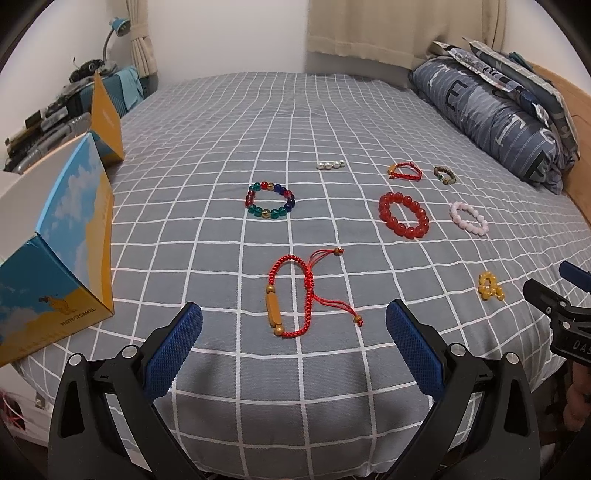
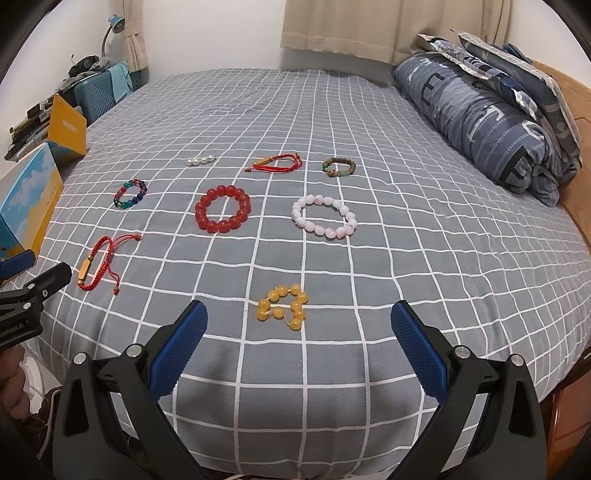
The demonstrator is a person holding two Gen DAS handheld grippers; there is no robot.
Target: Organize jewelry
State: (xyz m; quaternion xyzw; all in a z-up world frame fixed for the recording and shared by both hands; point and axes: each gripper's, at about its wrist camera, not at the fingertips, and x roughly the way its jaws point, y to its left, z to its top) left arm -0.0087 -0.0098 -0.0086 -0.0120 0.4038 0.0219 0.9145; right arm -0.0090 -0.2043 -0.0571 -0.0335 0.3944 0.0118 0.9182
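Observation:
Several bracelets lie on a grey checked bed (image 1: 221,122). My left gripper (image 1: 293,314) is open, just short of a red cord bracelet with a gold tube (image 1: 291,295). My right gripper (image 2: 299,314) is open, just short of a yellow bead bracelet (image 2: 283,305). Farther off lie a multicolour bead bracelet (image 1: 270,200), a big red bead bracelet (image 2: 222,209), a pink-white bead bracelet (image 2: 324,216), a second red cord bracelet (image 2: 277,162), a brown-green bead bracelet (image 2: 339,167) and a short pearl string (image 2: 201,160).
An open blue-and-orange box (image 1: 62,258) with its raised lid (image 1: 107,118) stands at the bed's left edge. A folded blue quilt (image 2: 487,118) lies along the right side by a wooden frame. A cluttered shelf and lamp (image 1: 118,27) stand at the back left.

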